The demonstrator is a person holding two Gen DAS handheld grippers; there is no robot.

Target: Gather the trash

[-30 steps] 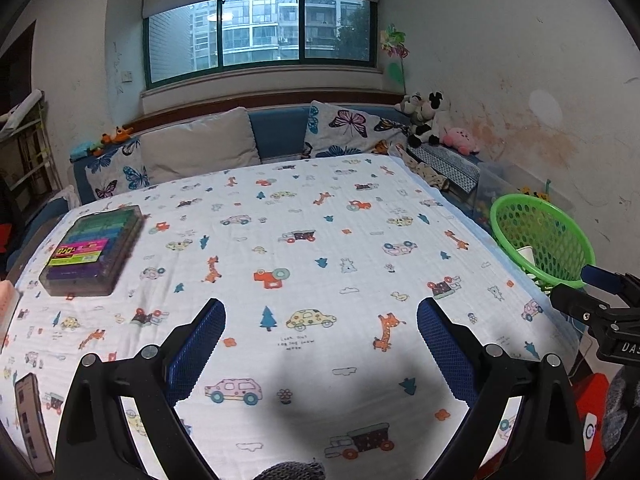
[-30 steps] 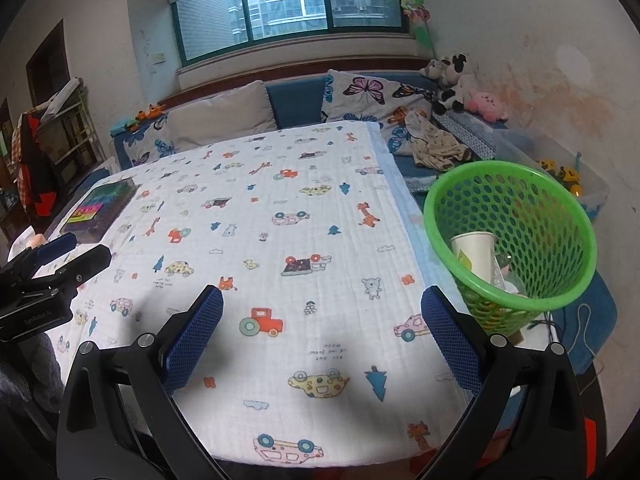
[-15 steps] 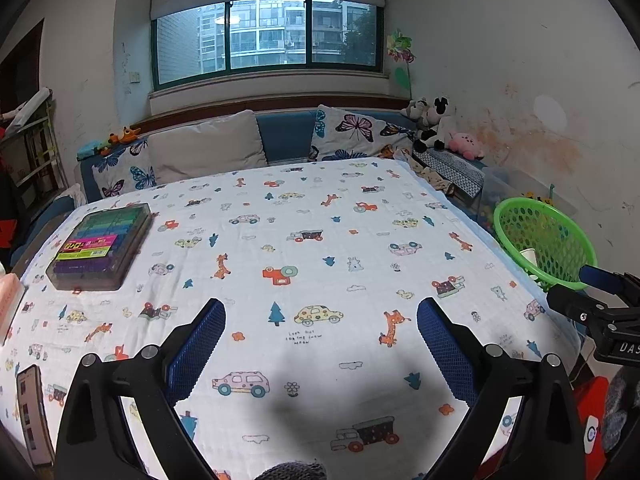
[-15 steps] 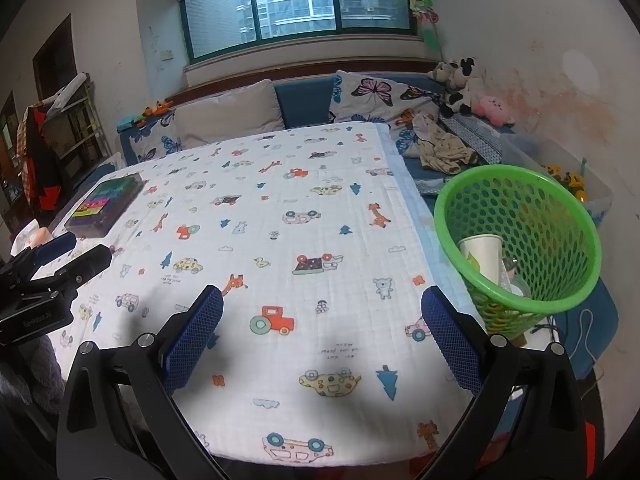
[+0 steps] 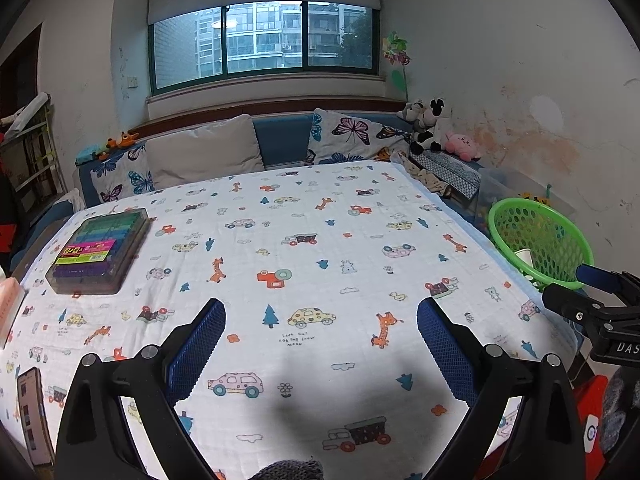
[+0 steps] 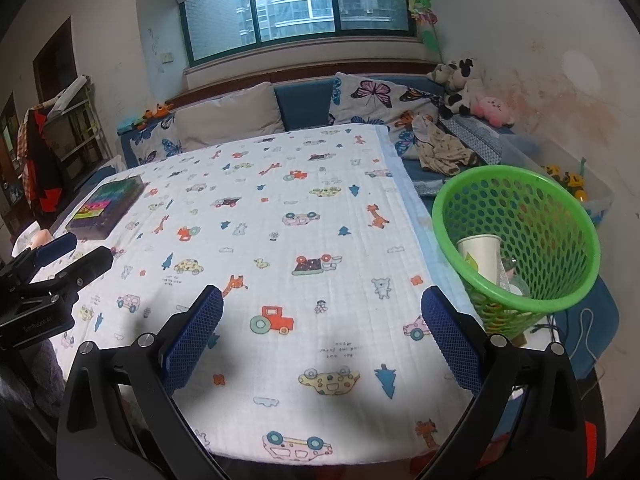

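Both the left gripper [image 5: 320,312] and right gripper [image 6: 322,304] are hanging wide open, holding nothing — a paper cup [image 6: 482,252] is sitting in the green basket [image 6: 516,240], so collecting is looking nearly finished.

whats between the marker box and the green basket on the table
Only bare patterned tablecloth; nothing lies between the marker box and the green basket, which stands off the table's right edge. Clearest in the right wrist view.

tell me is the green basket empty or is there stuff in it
Not empty. In the right wrist view the green basket holds a white paper cup leaning against its wall, with more pale items under it that cannot be made out.
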